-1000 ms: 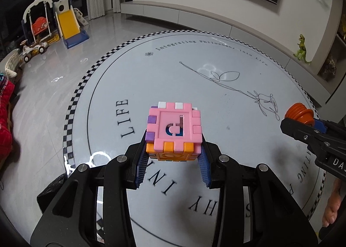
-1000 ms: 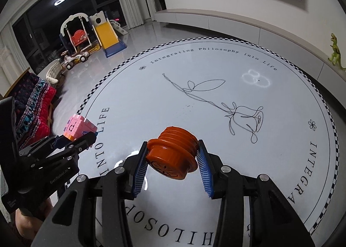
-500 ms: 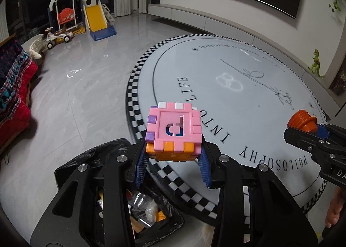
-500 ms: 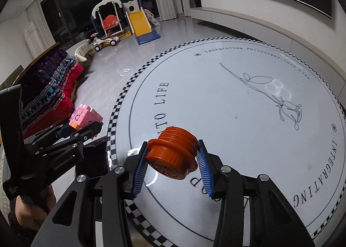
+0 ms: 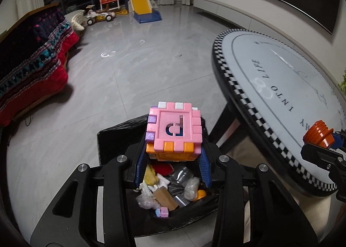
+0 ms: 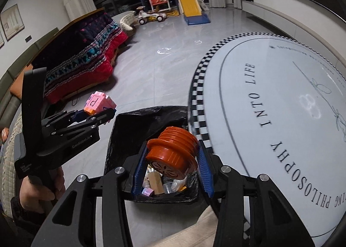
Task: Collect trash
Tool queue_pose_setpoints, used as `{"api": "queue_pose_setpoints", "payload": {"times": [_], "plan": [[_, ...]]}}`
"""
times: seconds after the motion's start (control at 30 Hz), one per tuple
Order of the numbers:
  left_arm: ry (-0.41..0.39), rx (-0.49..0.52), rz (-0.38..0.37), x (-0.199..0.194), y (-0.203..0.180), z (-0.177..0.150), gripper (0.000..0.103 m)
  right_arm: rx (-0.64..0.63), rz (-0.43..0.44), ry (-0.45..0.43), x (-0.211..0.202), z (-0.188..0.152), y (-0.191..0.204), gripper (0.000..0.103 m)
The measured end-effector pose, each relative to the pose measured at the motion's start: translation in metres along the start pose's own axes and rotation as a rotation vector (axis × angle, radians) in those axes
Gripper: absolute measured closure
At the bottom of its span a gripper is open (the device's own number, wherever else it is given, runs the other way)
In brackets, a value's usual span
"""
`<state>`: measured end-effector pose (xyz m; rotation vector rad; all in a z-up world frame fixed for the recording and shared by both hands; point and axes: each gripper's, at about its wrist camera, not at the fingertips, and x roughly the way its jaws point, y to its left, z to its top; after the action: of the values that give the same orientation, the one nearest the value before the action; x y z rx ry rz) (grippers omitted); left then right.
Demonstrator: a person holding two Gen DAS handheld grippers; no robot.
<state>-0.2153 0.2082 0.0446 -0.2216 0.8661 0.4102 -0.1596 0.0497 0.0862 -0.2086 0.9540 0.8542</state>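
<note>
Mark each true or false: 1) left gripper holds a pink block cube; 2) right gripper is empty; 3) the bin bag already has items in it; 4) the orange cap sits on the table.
1) True: the left gripper is shut on the pink block cube.
2) False: the right gripper clamps the orange cap.
3) True: the bin bag holds mixed trash.
4) False: the cap is held in the air beside the table.

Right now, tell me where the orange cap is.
The orange cap is gripped in the right claw, above the black trash bag beside the round table.
</note>
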Motion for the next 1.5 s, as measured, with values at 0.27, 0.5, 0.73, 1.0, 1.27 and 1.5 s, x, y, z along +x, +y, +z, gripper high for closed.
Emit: {"api": "queue_pose_setpoints", "payload": {"times": [0.27, 0.5, 0.73, 1.0, 1.27, 1.5], "plan": [[0.071, -0.069, 0.064, 0.009, 0.049, -0.019, 0.037, -0.127, 0.06, 0.09, 0.032, -0.003, 0.052, 0.053], [0.051, -0.143, 0.12, 0.009, 0.075, -0.023, 0.006, -0.143, 0.044, 0.068, 0.03, -0.007, 0.056, 0.032], [0.06, -0.117, 0.11, 0.009, 0.062, -0.022, 0.006, -0.13, 0.061, 0.065, 0.027, -0.005, 0.051, 0.032], [0.068, -0.092, 0.083, 0.008, 0.046, -0.013, 0.006, -0.106, 0.079, 0.045, 0.016, -0.002, 0.037, 0.032], [0.034, -0.019, 0.027, 0.005, -0.005, 0.02, 0.006, -0.042, 0.042, -0.014, -0.009, 0.006, -0.006, 0.028], [0.028, 0.085, -0.061, 0.017, -0.079, 0.052, 0.006, 0.054, -0.067, -0.07, -0.034, 0.005, -0.072, 0.02]]}}
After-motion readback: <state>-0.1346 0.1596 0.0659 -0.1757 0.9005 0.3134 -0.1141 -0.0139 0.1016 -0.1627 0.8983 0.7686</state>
